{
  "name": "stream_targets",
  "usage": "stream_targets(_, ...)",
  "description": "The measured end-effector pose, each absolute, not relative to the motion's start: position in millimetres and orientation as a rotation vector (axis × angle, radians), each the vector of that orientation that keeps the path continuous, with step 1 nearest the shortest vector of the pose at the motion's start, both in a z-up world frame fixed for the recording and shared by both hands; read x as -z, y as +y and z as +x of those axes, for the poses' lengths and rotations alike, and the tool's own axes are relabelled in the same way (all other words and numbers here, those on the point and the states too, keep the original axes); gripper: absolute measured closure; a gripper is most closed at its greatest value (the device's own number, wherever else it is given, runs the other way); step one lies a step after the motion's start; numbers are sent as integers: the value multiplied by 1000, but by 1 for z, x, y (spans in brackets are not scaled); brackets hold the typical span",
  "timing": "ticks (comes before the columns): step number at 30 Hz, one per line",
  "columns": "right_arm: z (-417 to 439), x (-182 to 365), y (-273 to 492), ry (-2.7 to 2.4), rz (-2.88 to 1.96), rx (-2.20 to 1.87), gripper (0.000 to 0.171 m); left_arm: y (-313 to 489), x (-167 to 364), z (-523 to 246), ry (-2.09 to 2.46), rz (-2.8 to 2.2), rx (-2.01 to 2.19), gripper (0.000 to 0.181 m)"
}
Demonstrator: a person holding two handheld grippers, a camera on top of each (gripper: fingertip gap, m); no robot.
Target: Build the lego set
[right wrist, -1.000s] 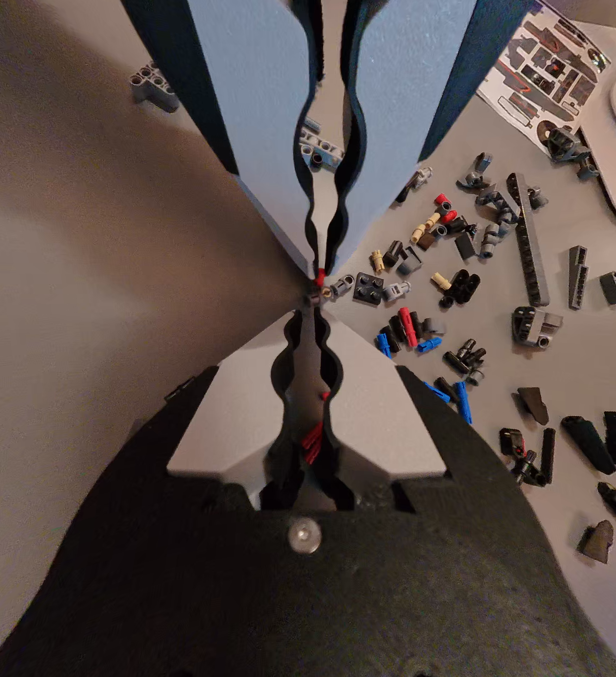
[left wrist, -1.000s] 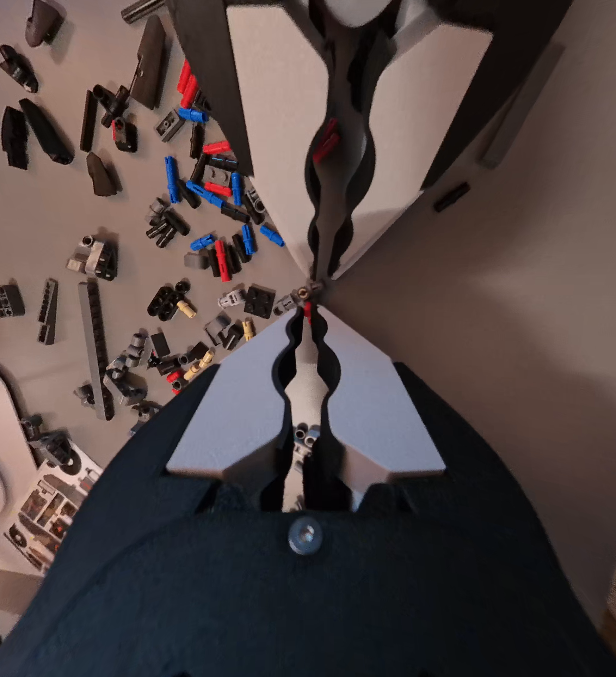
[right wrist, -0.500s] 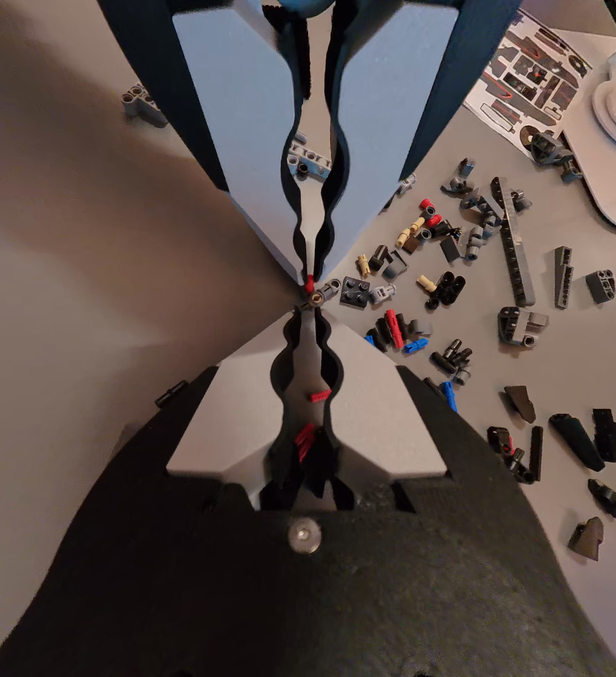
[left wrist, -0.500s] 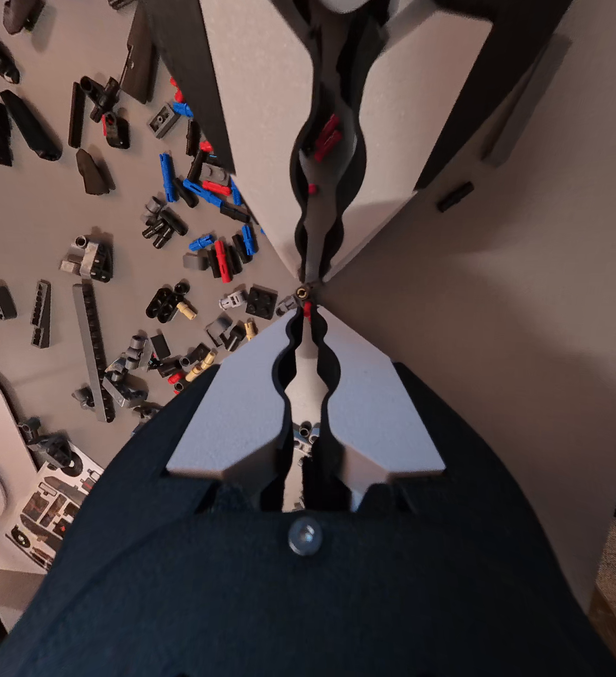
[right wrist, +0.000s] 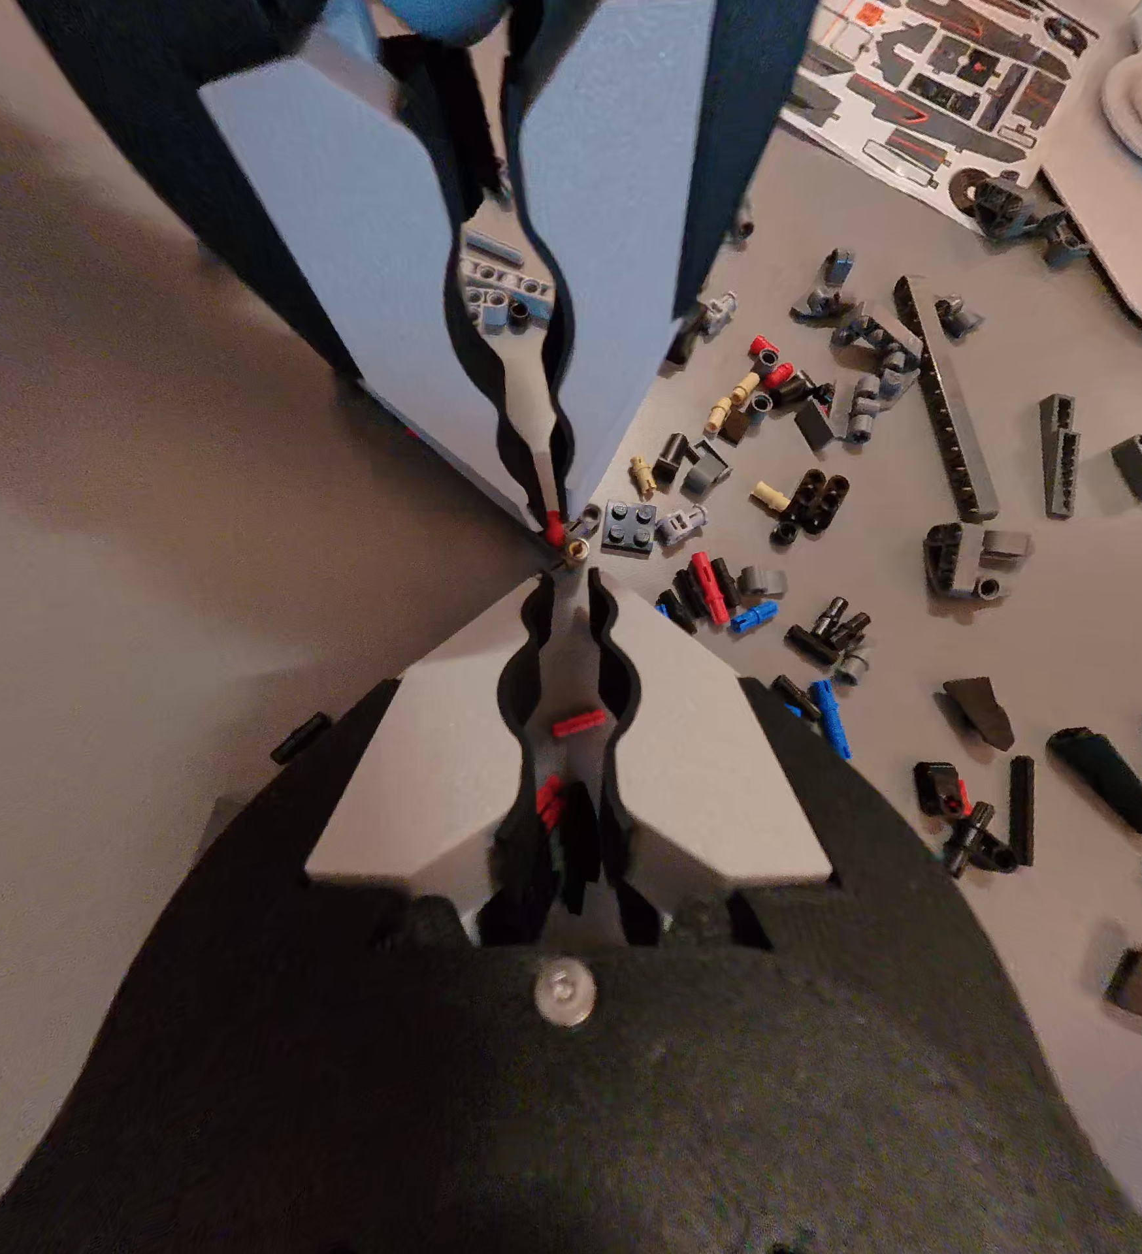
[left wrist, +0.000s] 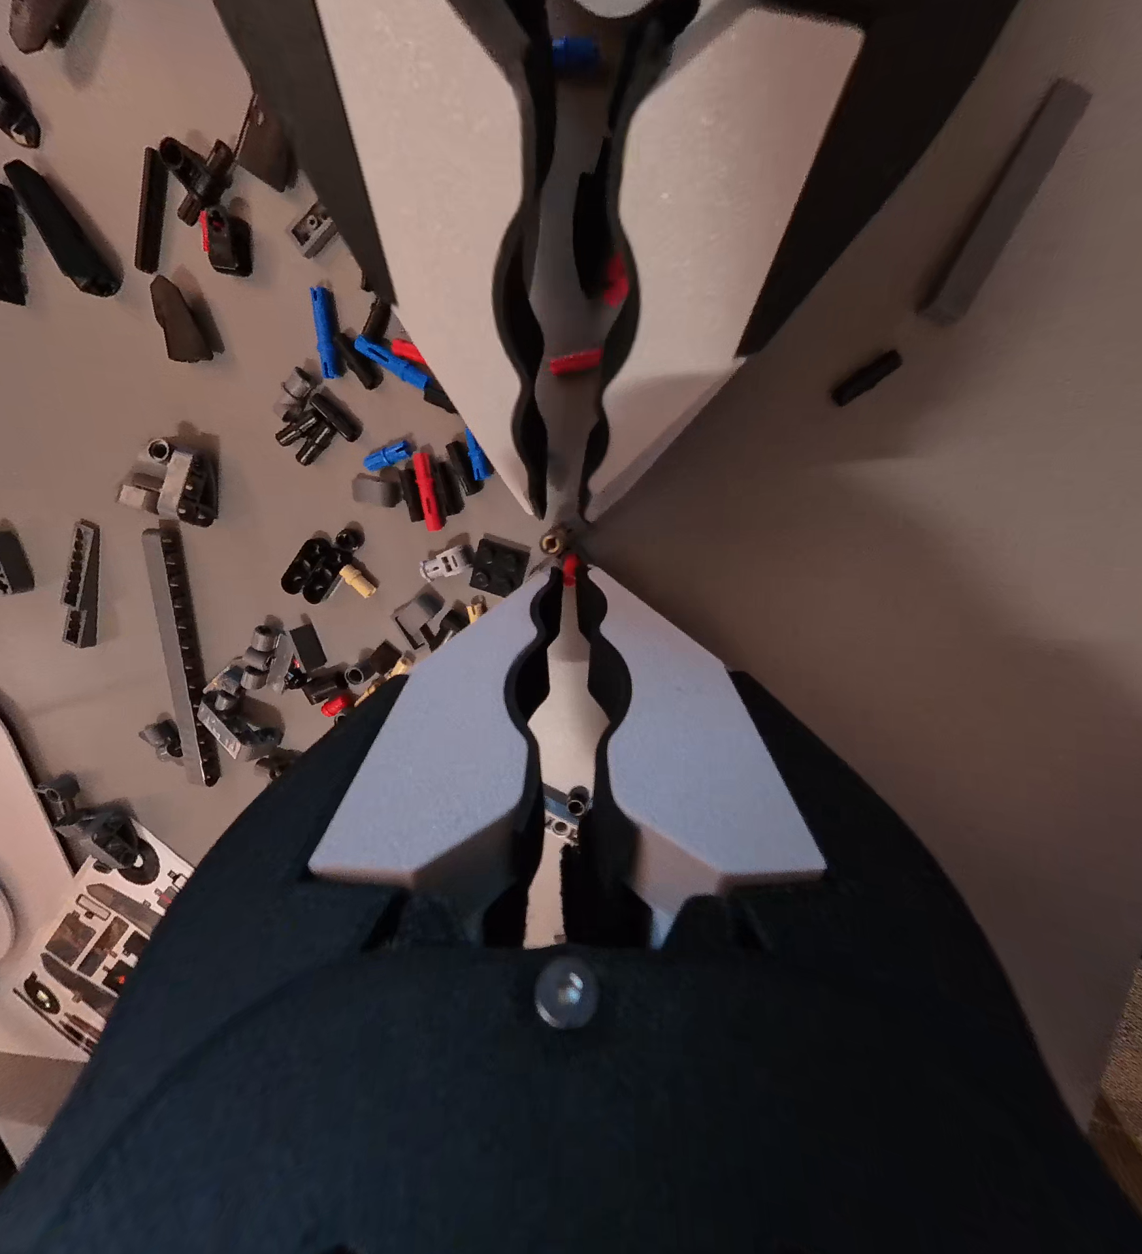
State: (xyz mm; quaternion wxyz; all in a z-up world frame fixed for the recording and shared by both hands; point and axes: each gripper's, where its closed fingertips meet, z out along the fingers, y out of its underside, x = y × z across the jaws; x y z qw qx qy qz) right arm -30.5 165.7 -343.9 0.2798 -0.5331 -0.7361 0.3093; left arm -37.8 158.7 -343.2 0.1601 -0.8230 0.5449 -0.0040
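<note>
Left wrist view: left tool (left wrist: 569,577) clamping red pin (left wrist: 569,568).

We list: grey table (left wrist: 894,611); red pin (left wrist: 426,488); blue pin (left wrist: 324,332); tan pin (right wrist: 770,495); dark grey square plate (right wrist: 629,526); long grey beam (left wrist: 181,658); black curved panels (left wrist: 59,231).

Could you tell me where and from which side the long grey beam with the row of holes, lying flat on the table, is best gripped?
Grip the long grey beam across its narrow width, near mid-length, coming straight down from above. It lies flat on the table, so its two long sides are exposed. Small pieces crowd one end, so the middle probably gives the gripper the most room.
</note>
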Motion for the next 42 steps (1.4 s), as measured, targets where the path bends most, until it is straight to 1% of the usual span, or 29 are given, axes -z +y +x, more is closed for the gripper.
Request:
stream_targets(3,-28,343,172,-1940,-1506,-885,170,158,343,-38,1555,-2352,8,179)
stream_targets(5,-26,339,171,-1925,-1542,-973,168,158,343,-38,1551,-2352,6,179)
stream_targets(8,-29,333,170,-1919,-1575,-1073,160,159,343,-38,1542,-2351,9,179)
stream_targets(10,-31,336,172,-1951,-1569,-1045,157,160,343,-37,1539,-2351,9,179)
stream_targets(18,-33,342,168,-2037,-1562,-1063,171,161,344,-34,1547,-2350,2,179)
stream_targets(42,-33,342,168,-2030,-1542,-1057,171,162,343,-27,1604,-2346,-51,179)
